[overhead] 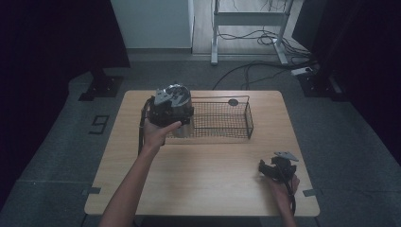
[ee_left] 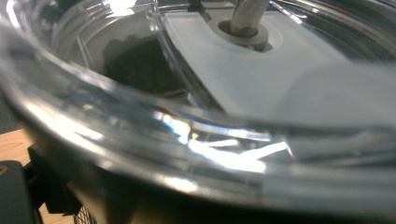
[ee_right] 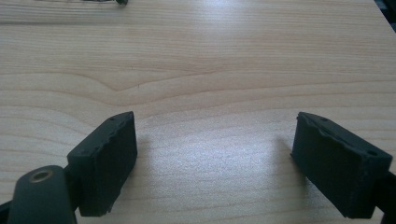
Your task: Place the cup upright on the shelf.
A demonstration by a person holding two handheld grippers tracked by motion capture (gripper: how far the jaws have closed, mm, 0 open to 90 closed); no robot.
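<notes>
Left hand (overhead: pixel 158 135) raised above the light wooden table (overhead: pixel 208 165), gripping the left gripper (overhead: pixel 185 124) at the left end of the black wire-mesh basket (overhead: pixel 222 120). Pressed close against that gripper's camera, a clear, shiny round container with a metal rod through a white disc (ee_left: pixel 243 70); in the high view, seen as a glassy shape (overhead: pixel 179 130) just under the gripper at the basket's left end. Jaw state here: cannot tell, hidden behind the container. In the basket's far right corner, a small dark round object (overhead: pixel 233 102). Farther right, near the table's front right edge, right hand (overhead: pixel 283 184) resting low with the right gripper (overhead: pixel 263 168), well apart from the basket. Its two black jaws spread wide over bare wood, grasping nothing.
</notes>
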